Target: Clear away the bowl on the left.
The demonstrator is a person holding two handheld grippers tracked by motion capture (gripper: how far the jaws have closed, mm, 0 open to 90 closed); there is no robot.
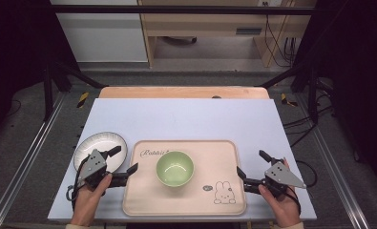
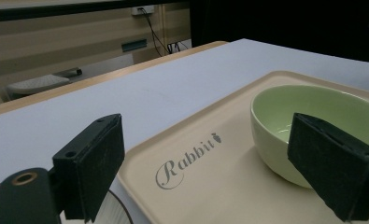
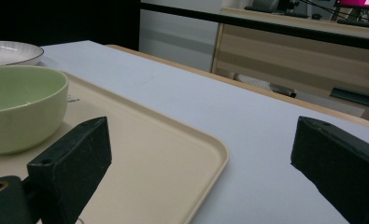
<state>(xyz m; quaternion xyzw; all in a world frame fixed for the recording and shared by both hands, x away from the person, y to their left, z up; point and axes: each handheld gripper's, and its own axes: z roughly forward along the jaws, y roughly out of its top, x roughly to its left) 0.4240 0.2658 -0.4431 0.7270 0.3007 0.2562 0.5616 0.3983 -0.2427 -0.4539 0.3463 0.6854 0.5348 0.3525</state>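
A: Looking down on the bench [image 1: 186, 117], you've got a beige tray [image 1: 143, 200] sitting near your edge, and one green bowl [image 1: 175, 168] stands upright in the middle of it, nothing inside that I can see.

B: Tray's printed too: a "Rabbit" word [image 2: 188, 158] near its far left corner, a little rabbit drawing [image 1: 223, 192] near your right corner. Anything else on it?

A: Just the bowl. Off the tray's left side there's a white plate [image 1: 102, 141] on the bench, also bare.

B: And your left gripper [image 1: 124, 164]?

A: Its jaws stand wide apart with nothing between the pads. It hangs over the plate's near edge, one jaw just reaching the tray's left rim. From the left gripper view the bowl sits just beyond the right-hand jaw, apart from it.

B: Right gripper [image 1: 254, 168]?

A: Jaws spread wide as well, gripping nothing, straddling the tray's right rim area, one over the tray edge, one over the bare bench. The bowl is well to its left.
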